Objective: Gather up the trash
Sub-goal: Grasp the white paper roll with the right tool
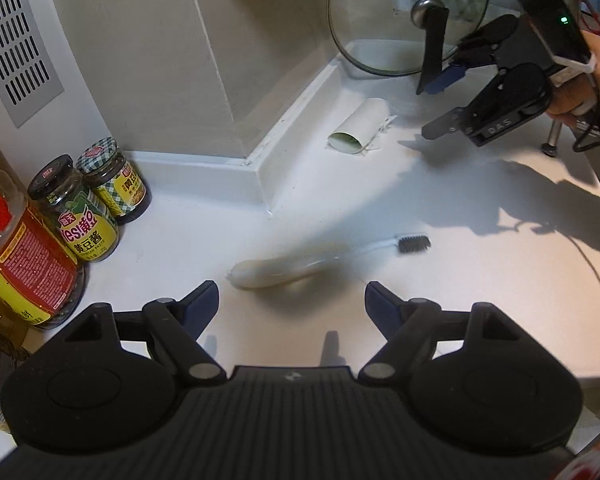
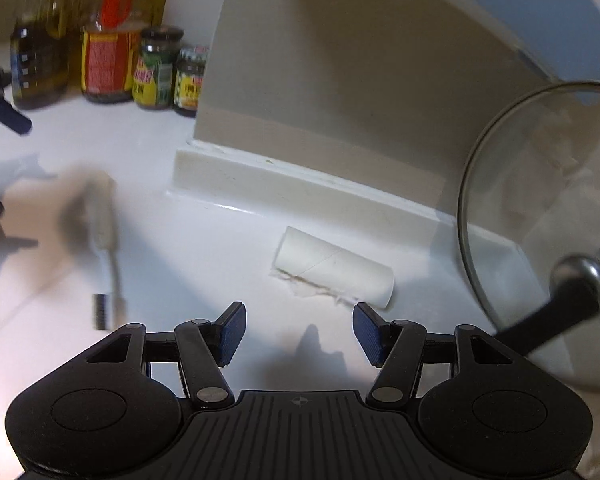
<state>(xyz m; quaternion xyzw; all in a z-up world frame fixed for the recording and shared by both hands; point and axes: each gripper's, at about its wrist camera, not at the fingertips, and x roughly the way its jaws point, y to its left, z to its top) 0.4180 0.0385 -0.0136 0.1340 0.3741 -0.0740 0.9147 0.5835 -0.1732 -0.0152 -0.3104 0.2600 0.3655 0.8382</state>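
Note:
A white cardboard tube (image 1: pixel 360 128) with torn tissue scraps lies on its side on the white counter (image 1: pixel 480 300), close to the wall's base ledge. A toothbrush (image 1: pixel 284 268) with a thick pale handle and black bristles lies nearer, just beyond my left gripper (image 1: pixel 292 296), which is open and holds nothing. My right gripper (image 1: pixel 440 104), held by a hand, hovers open to the right of the tube. In the right wrist view the tube (image 2: pixel 336 268) lies just ahead of the open, empty right gripper (image 2: pixel 300 324). The blurred toothbrush (image 2: pixel 104 224) is at the left, with the left gripper (image 2: pixel 2 160) at the frame edge.
A glass pot lid (image 1: pixel 408 20) with a black handle leans against the wall behind the tube; it fills the right of the right wrist view (image 2: pixel 540 232). Sauce jars (image 1: pixel 88 208) and oil bottles (image 2: pixel 40 52) stand in the left corner. A wall corner ledge (image 1: pixel 260 168) juts onto the counter.

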